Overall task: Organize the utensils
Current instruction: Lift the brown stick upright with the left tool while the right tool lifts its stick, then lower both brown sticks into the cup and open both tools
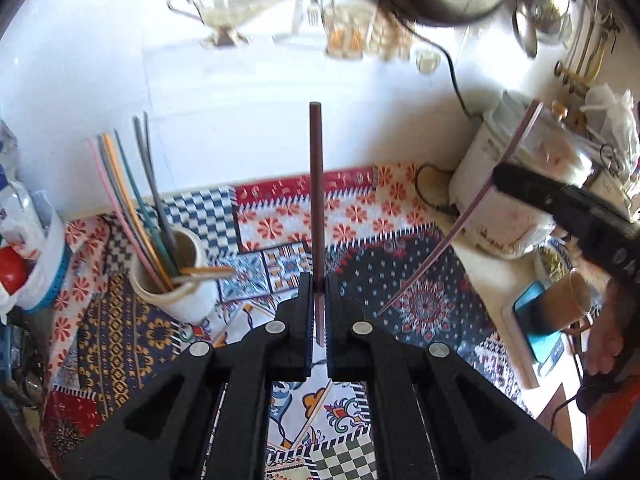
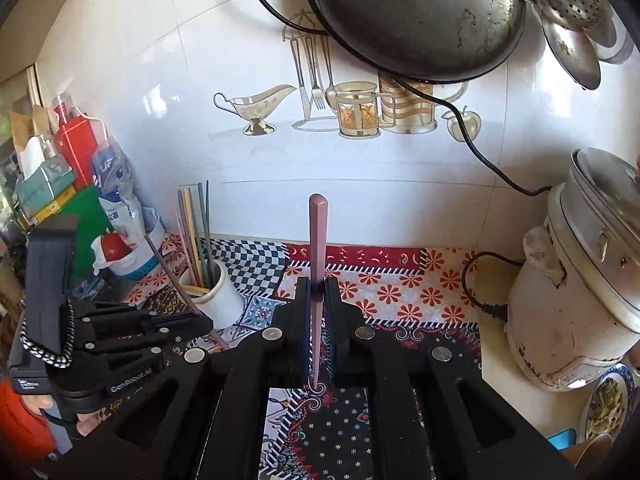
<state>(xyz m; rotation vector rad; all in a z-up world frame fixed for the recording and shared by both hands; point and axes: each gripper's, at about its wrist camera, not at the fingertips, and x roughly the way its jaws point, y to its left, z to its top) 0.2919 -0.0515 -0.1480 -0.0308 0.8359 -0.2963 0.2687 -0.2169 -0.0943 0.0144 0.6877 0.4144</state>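
Observation:
My left gripper (image 1: 318, 282) is shut on a dark brown chopstick (image 1: 316, 184) that stands straight up from its jaws. In the right wrist view that gripper (image 2: 206, 323) sits at the lower left, its chopstick (image 2: 170, 272) slanting up beside the cup. My right gripper (image 2: 317, 285) is shut on a pink chopstick (image 2: 317, 240), upright between its pads. From the left wrist view it (image 1: 502, 179) comes in from the right with that chopstick (image 1: 472, 224) slanted. A white cup (image 1: 188, 300) (image 2: 228, 300) holds several coloured chopsticks, left of both grippers.
A patterned cloth (image 2: 400, 292) covers the counter. A white rice cooker (image 2: 572, 280) with a black cord stands at the right, a plate of food (image 2: 608, 404) below it. A dark pan (image 2: 416, 12) hangs on the tiled wall. Bottles and packets (image 2: 80, 184) crowd the left corner.

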